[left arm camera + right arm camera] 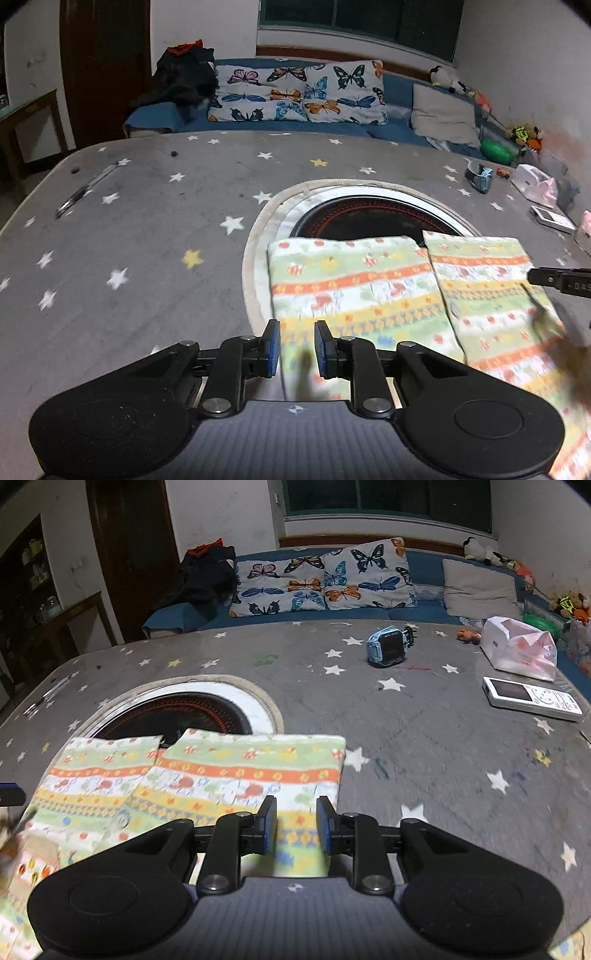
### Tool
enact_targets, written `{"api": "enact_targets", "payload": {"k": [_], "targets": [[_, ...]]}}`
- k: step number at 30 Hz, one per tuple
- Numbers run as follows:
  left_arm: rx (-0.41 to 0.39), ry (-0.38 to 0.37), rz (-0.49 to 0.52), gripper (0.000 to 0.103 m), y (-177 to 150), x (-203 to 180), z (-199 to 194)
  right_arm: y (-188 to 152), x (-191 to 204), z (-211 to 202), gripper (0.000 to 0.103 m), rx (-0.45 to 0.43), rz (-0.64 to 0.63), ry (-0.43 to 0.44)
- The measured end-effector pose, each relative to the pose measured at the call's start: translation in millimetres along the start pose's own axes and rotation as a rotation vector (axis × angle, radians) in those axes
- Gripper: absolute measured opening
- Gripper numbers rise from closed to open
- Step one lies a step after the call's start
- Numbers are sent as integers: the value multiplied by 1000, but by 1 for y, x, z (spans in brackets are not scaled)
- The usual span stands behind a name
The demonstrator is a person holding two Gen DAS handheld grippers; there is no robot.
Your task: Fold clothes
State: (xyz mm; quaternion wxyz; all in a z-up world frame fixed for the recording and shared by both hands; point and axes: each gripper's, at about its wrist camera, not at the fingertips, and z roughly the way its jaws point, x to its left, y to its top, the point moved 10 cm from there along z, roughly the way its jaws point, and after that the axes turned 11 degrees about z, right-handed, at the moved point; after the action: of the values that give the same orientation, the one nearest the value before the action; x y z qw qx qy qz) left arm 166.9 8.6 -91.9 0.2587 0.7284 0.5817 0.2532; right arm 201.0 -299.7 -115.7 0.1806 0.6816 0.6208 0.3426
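Observation:
A pair of small trousers (369, 288) with orange, yellow and green patterned stripes lies flat on the grey star-print table cover (147, 221), its two leg ends side by side over the rim of a round recess. My left gripper (297, 349) hovers over the left leg's near part, open, with the cloth showing through the gap. In the right wrist view the trousers (229, 775) spread to the left, and my right gripper (296, 825) stands open above the right leg's outer edge. The right gripper's finger (554, 278) juts in at the far right of the left wrist view.
A round recess (177, 716) with a dark heater sits in the table under the leg ends. A blue watch (388, 650), a white handset (532, 698) and a plastic bag (517, 646) lie at the right. A pen (85, 188) lies at the left. A sofa (295, 96) stands behind.

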Motion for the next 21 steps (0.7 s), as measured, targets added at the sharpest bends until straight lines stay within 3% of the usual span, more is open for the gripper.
{"api": "enact_targets", "payload": {"k": [12,16,17,21], "targets": [[30,21,60,24,22,1,46,15,-7,25,27,10,0,-3],[27,16,76,17,27,1,53,17,-5,28,24,7,-5,1],[27,14,78,7,28,1,55,17,-5,28,23,7,-9,0],[20,20,89,7,31,2,60,17,-5,29,19,5,-14,-1]]}}
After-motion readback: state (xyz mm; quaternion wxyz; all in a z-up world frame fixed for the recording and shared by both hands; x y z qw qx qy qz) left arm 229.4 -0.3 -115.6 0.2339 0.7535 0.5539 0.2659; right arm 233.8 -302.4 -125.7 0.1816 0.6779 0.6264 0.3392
